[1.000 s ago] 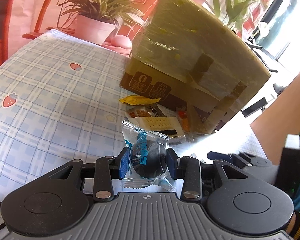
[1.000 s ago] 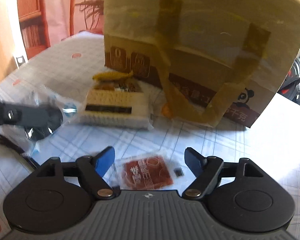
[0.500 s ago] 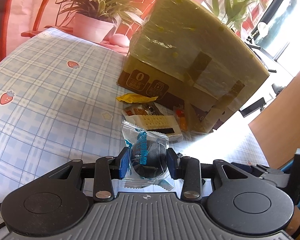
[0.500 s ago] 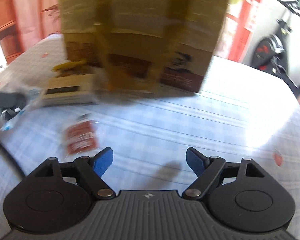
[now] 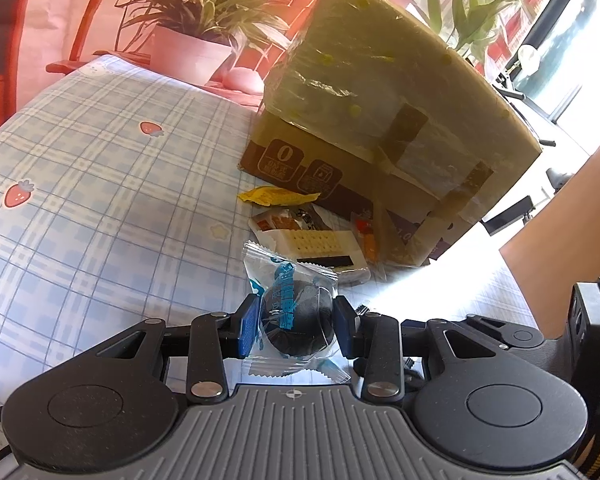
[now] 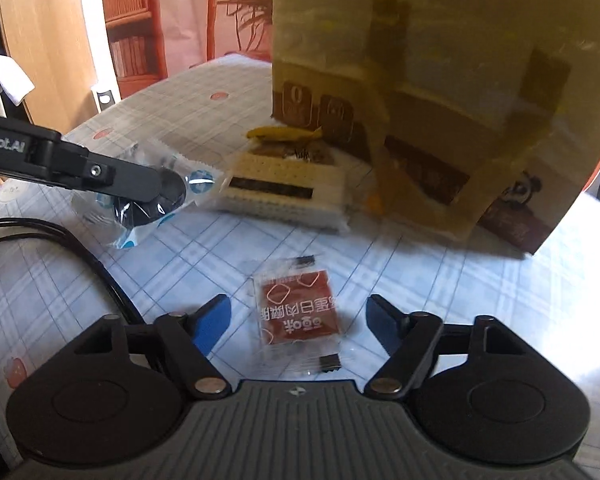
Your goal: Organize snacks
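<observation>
Table under a blue plaid cloth with strawberry prints (image 5: 100,184); potted plant (image 5: 192,40) at the far edge, reddish wall behind.

Left gripper (image 5: 296,326): blue pads clamped on a clear-wrapped dark round snack (image 5: 296,320), one pad on each side, packet held off the cloth. Right wrist view shows the same packet (image 6: 156,200) in the black fingers, clear of the table.

Right gripper (image 6: 298,322): jaws closing, blue pads on either side of a red-labelled flat sachet (image 6: 298,308) lying flat on the cloth; pads not touching it, a gap shows on both sides.

Outward from the held snack: a cream cracker pack with a black stripe (image 5: 320,244), flat on the cloth. Touching its far side, a small orange-and-white packet (image 5: 288,218); beyond that a yellow wrapper (image 5: 272,196). An orange packet (image 5: 366,236) sits just beside the cracker pack, against the box.

Large cardboard box (image 5: 380,120), top wrapped in yellowish film with brown tape strips, stands right behind the snack pile. Black cable (image 6: 80,256) runs across the cloth near the left gripper.
</observation>
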Demonstrator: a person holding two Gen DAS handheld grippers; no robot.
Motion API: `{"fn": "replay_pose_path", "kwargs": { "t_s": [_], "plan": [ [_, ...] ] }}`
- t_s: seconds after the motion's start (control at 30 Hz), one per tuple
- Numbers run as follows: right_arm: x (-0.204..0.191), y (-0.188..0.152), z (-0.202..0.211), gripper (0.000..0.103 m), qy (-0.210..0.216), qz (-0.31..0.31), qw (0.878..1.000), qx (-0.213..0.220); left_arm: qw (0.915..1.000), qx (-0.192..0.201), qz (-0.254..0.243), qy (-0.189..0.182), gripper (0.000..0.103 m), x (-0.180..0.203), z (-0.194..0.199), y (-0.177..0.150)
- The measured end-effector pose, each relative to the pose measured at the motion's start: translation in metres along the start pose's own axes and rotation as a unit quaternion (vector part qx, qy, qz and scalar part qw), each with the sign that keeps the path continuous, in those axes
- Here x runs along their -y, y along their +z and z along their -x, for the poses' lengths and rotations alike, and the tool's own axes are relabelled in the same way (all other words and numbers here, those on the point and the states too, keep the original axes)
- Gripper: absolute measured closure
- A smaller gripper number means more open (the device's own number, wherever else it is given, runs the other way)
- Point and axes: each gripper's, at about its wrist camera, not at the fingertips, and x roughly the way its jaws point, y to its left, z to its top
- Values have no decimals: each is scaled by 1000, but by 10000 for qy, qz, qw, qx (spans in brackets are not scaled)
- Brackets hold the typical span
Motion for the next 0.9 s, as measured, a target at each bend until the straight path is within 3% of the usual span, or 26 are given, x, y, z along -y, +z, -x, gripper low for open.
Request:
{"fn": "replay_pose_path", "kwargs": {
  "t_s": [0.07, 0.1, 0.2, 0.53, 0.9],
  "plan": [
    [3, 0, -3, 42, 7, -73, 10000, 51, 10000, -7, -10, -9, 62, 1, 0, 0],
    [5, 0, -1, 54, 13, -83, 9999, 79, 10000, -12, -11, -8, 62, 0, 0, 0],
    [12, -1, 2, 61, 100, -165, 9998, 85, 10000, 2, -13, -8, 62, 0, 0, 1],
    [24, 2, 37, 61, -143, -455, 9966, 669, 9998, 106, -169, -60, 62, 5, 5, 10],
    [53, 64, 115, 61, -596, -260, 9795, 1906, 9911, 965, -813, -424, 62, 43, 44, 74]
  ]
}}
